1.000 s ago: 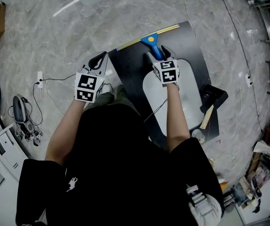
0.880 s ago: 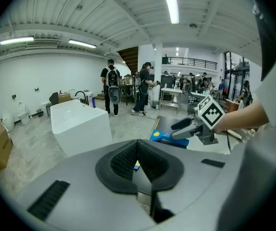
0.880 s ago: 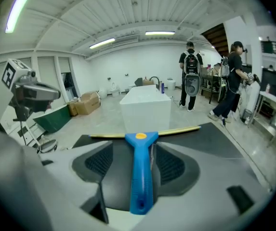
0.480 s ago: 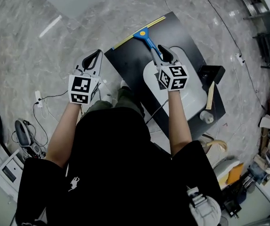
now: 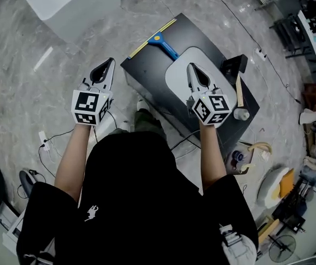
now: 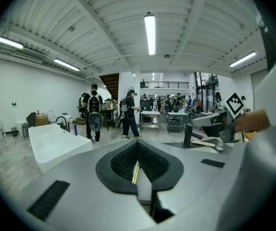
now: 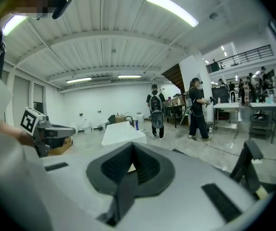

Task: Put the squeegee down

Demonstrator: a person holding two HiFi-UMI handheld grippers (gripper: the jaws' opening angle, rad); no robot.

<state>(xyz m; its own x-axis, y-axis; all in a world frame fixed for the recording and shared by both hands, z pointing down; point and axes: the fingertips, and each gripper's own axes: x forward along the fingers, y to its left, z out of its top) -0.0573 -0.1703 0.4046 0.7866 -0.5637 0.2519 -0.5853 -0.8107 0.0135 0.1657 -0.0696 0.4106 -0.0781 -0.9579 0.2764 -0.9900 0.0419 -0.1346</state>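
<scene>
Squeegee [image 5: 160,40] lies flat on the far corner of the black table [image 5: 146,73], yellow blade along the edge, well apart from both tongs. Right tongs [image 5: 192,69] have just been closing: pads together, nothing between, above the white oval panel [image 5: 175,76]. Left tongs [image 5: 109,65] also pinched together and empty, over the grey marble floor [image 5: 42,98]. White basin [image 5: 69,4] beyond. Hall has a ribbed ceiling, tube lights [image 6: 150,32] and people [image 6: 94,112] at the back.
</scene>
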